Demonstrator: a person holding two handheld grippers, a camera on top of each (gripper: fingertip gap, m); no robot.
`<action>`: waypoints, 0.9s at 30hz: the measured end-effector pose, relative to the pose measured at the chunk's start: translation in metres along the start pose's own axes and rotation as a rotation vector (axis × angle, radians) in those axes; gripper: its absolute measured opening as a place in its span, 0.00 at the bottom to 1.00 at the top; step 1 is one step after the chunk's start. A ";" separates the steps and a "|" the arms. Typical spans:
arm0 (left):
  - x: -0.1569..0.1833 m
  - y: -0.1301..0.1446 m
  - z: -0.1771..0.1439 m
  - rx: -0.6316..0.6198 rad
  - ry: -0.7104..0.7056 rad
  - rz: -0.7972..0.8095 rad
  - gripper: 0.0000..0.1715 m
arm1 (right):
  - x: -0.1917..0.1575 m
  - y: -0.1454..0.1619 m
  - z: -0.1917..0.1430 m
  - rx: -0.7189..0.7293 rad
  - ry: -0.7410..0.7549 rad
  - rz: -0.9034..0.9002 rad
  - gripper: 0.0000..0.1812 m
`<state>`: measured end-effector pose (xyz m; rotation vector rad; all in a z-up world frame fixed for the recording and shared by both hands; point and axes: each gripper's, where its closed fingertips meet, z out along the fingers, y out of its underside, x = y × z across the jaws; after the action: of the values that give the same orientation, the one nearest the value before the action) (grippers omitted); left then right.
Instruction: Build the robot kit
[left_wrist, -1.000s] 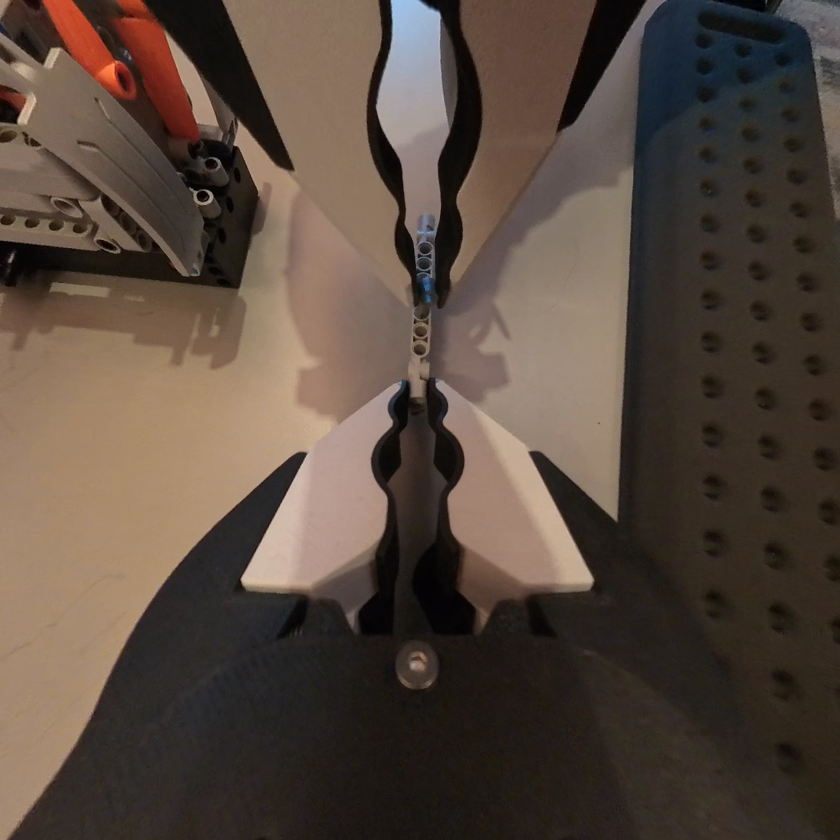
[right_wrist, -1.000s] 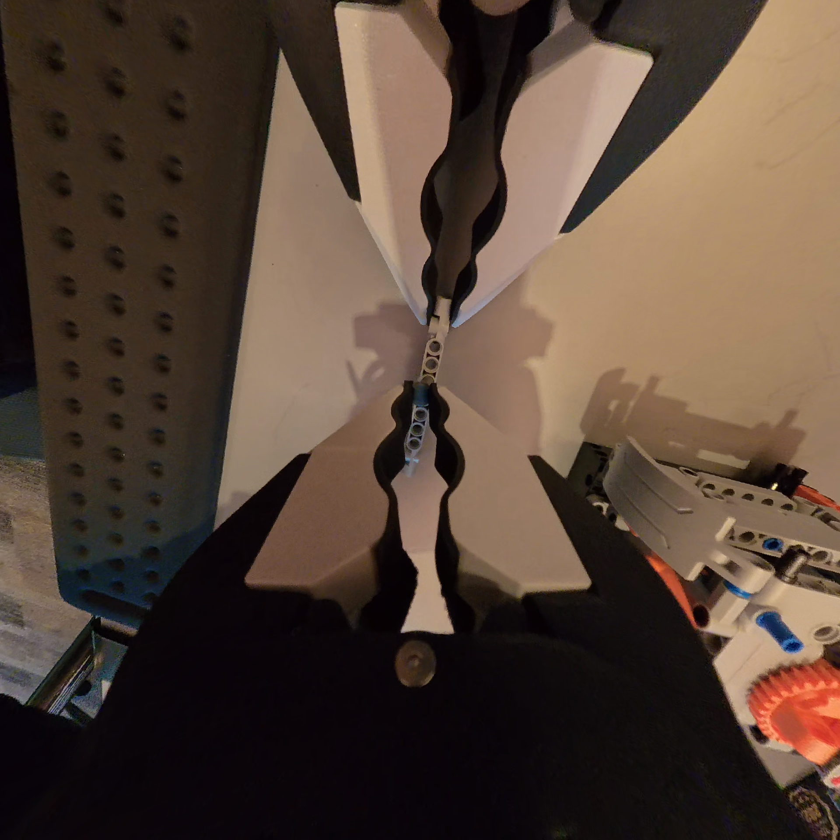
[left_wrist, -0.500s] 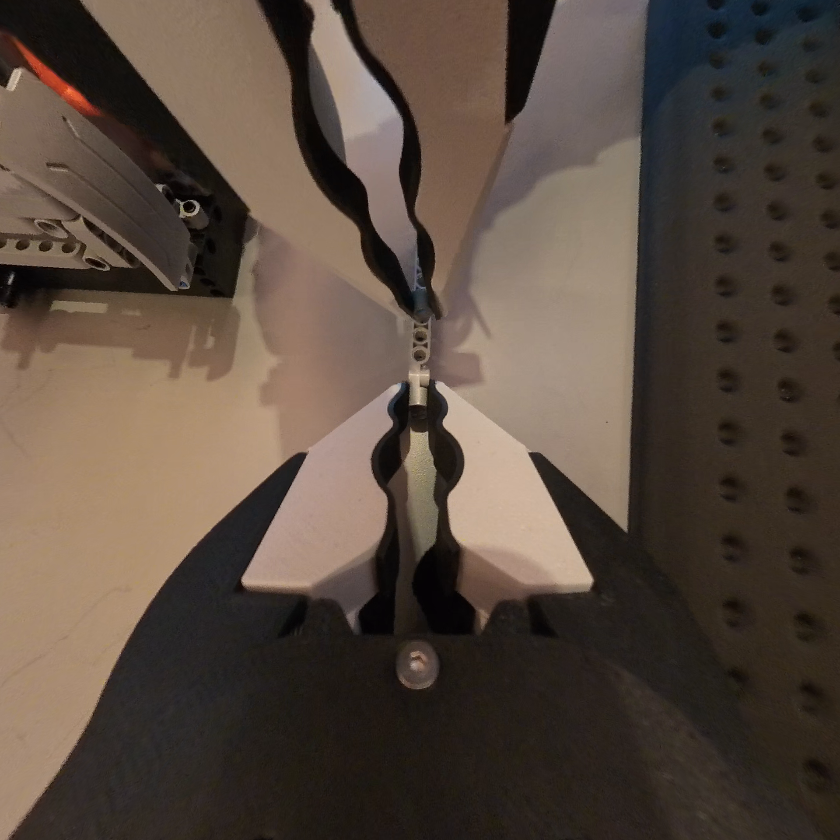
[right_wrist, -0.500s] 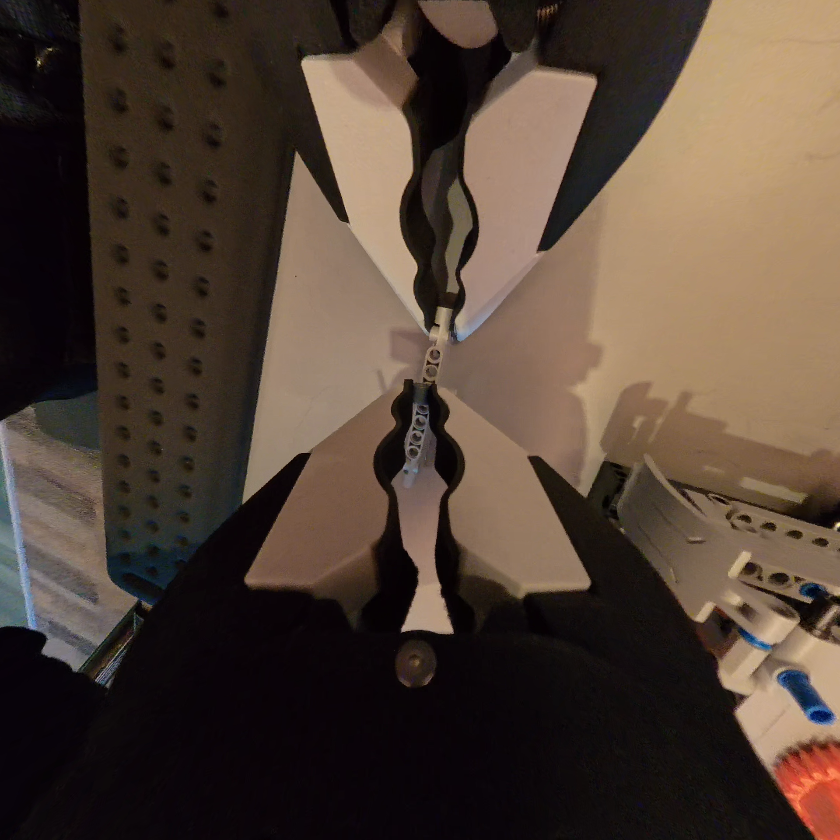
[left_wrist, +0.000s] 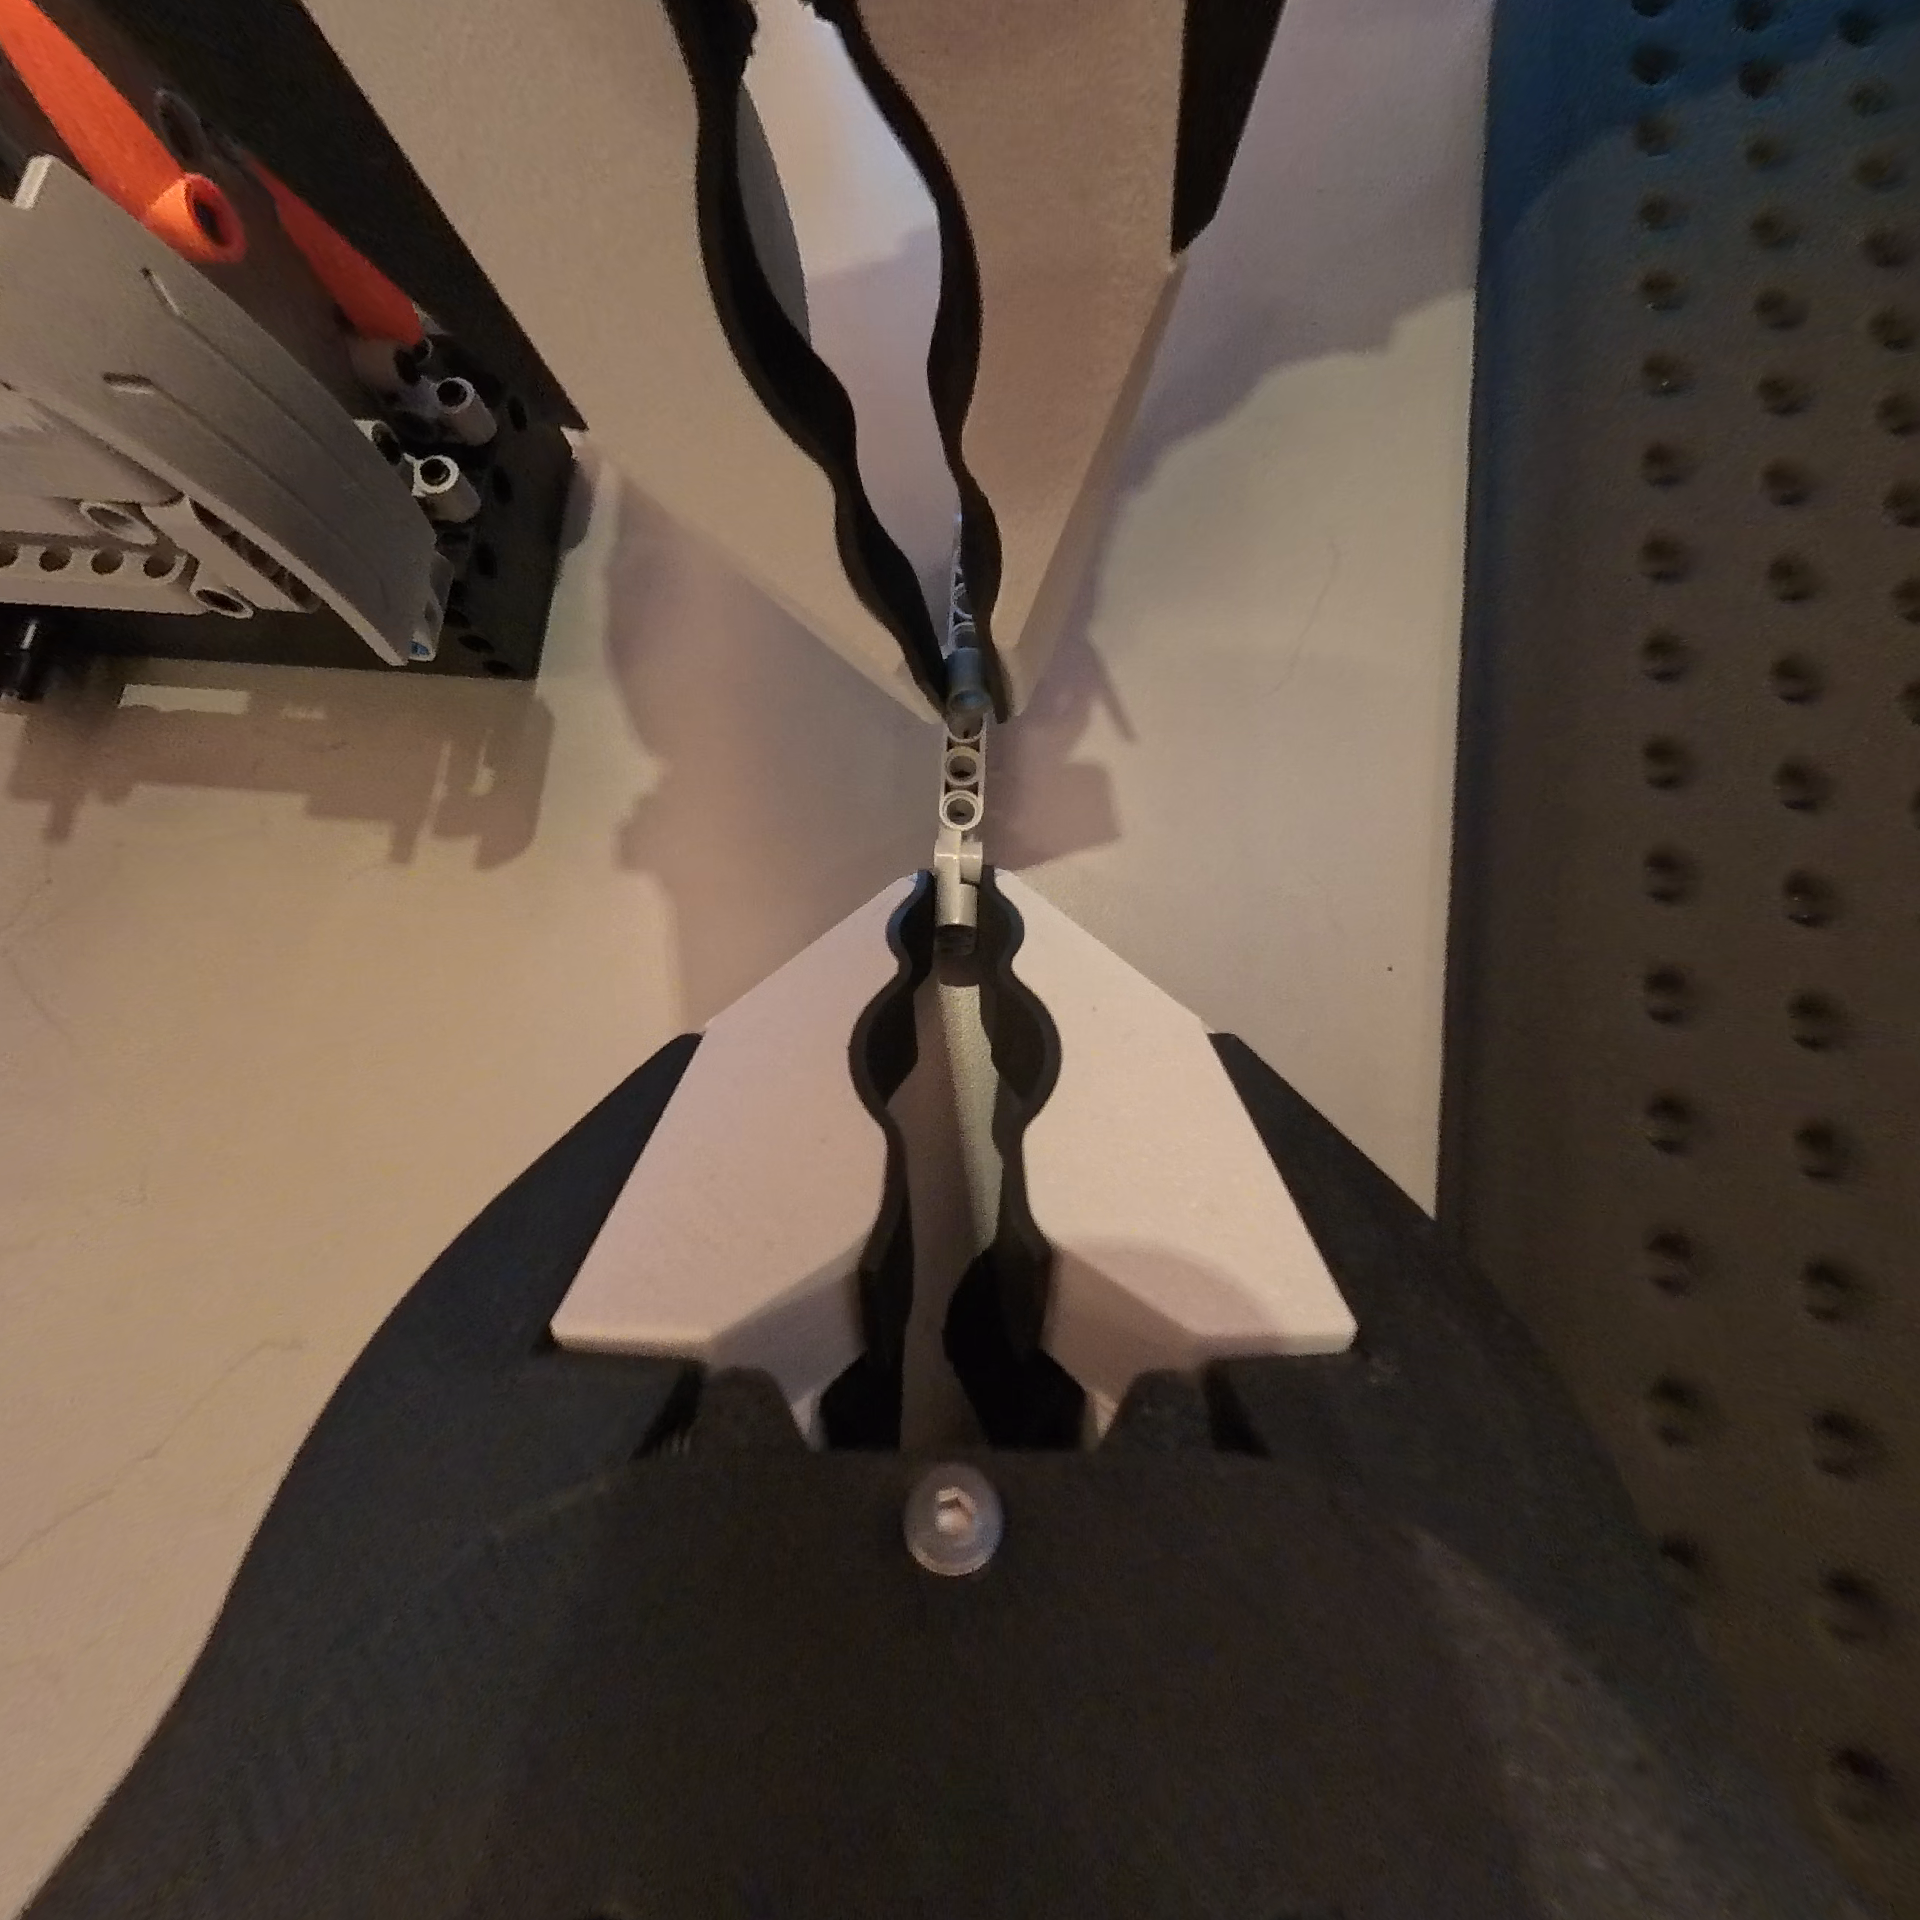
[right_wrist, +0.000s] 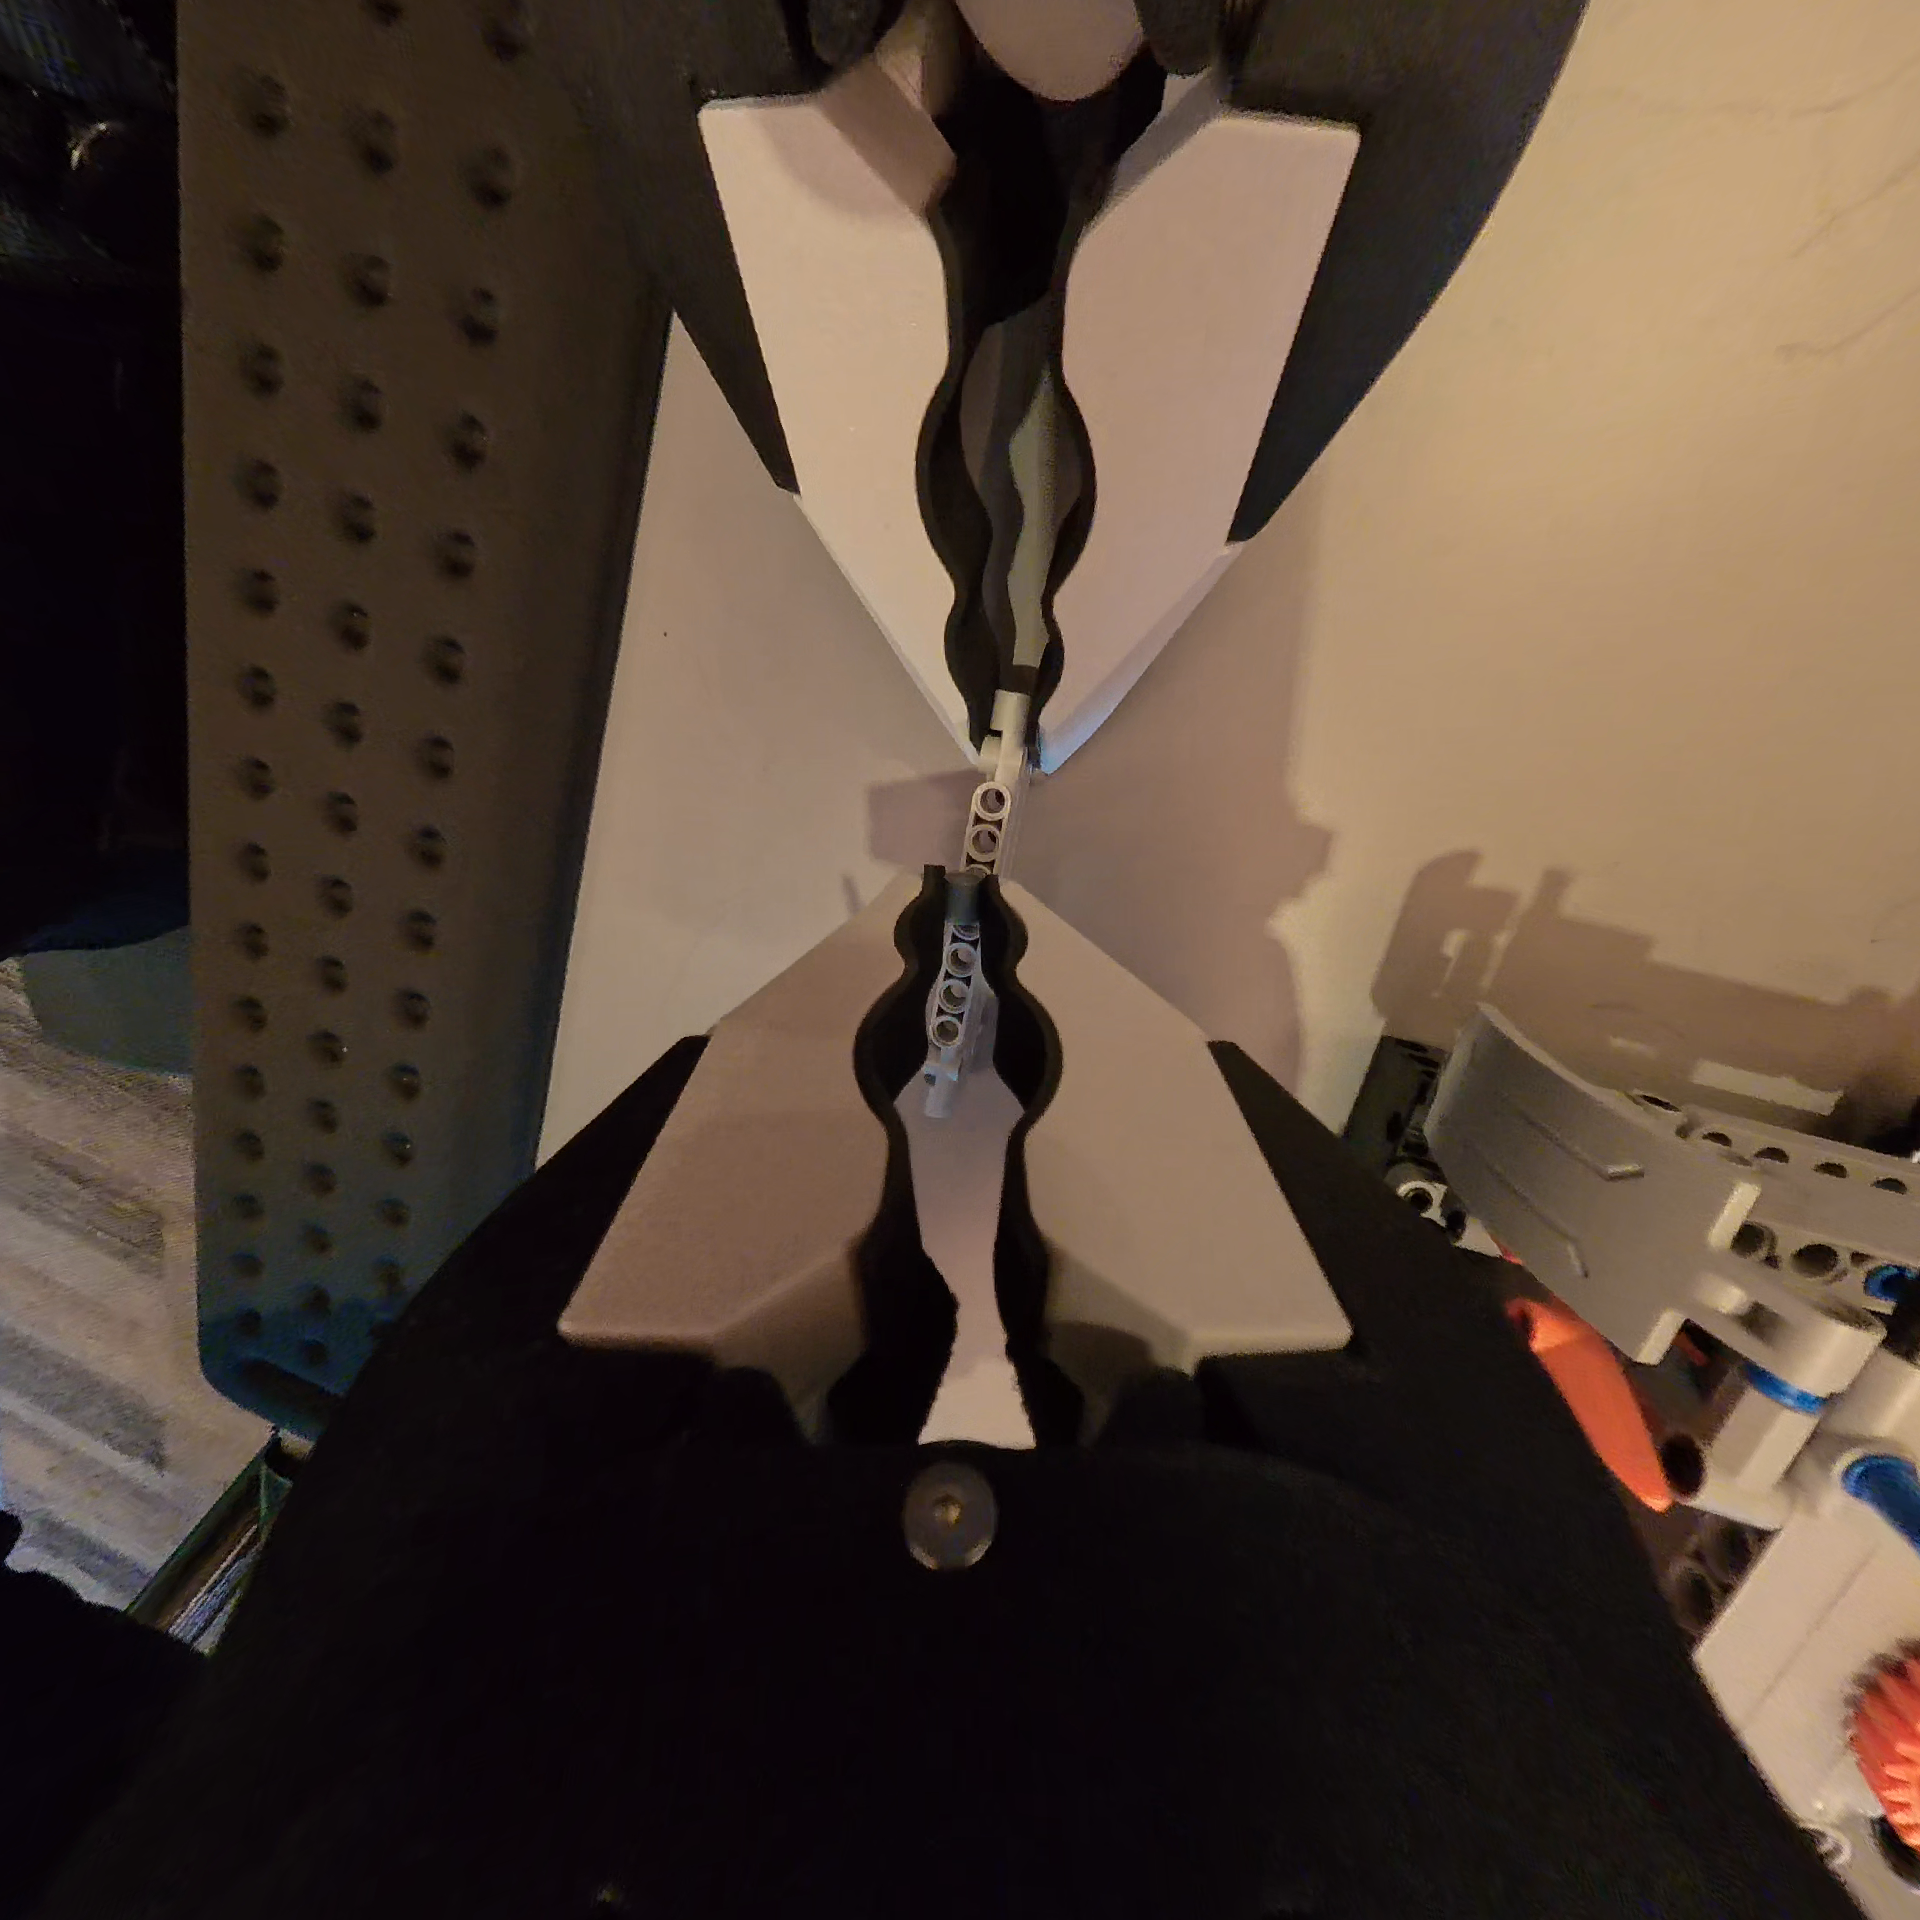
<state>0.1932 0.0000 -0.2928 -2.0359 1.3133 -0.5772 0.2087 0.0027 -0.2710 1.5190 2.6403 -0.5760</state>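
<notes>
My two grippers meet tip to tip above a beige table (left_wrist: 260, 1039). A thin light grey beam with a row of holes (left_wrist: 961, 774) spans the short gap between them. My left gripper (left_wrist: 956, 899) is shut on the small grey connector (left_wrist: 956, 883) at one end of the beam. My right gripper (right_wrist: 961, 909) is shut on the other end of the beam (right_wrist: 951, 997), beside a dark pin (right_wrist: 964, 896). The right gripper also shows in the left wrist view (left_wrist: 966, 701), leaning left. The left gripper shows in the right wrist view (right_wrist: 1008, 743).
A dark perforated panel (left_wrist: 1714, 935) stands along one side, also in the right wrist view (right_wrist: 332, 727). A brick-built model with a curved grey panel, black base and orange parts (left_wrist: 260, 468) sits on the table on the other side (right_wrist: 1662, 1195). My left and right fingertips are right by each other.
Both grippers stay shut on the beam. In the left wrist view the right gripper has tilted to the left. In the right wrist view the left gripper has come closer.
</notes>
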 end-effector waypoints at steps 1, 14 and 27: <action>0.000 0.000 0.000 0.001 0.000 -0.002 0.03 | 0.000 0.000 0.000 -0.003 -0.007 0.008 0.02; 0.000 -0.001 0.001 0.002 0.000 -0.003 0.03 | 0.001 0.000 0.000 -0.021 -0.079 0.053 0.02; 0.001 -0.002 0.002 0.004 0.003 -0.010 0.03 | 0.002 0.003 0.000 -0.027 -0.091 0.058 0.02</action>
<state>0.1958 0.0006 -0.2929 -2.0402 1.3042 -0.5872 0.2106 0.0059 -0.2724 1.5182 2.5185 -0.5881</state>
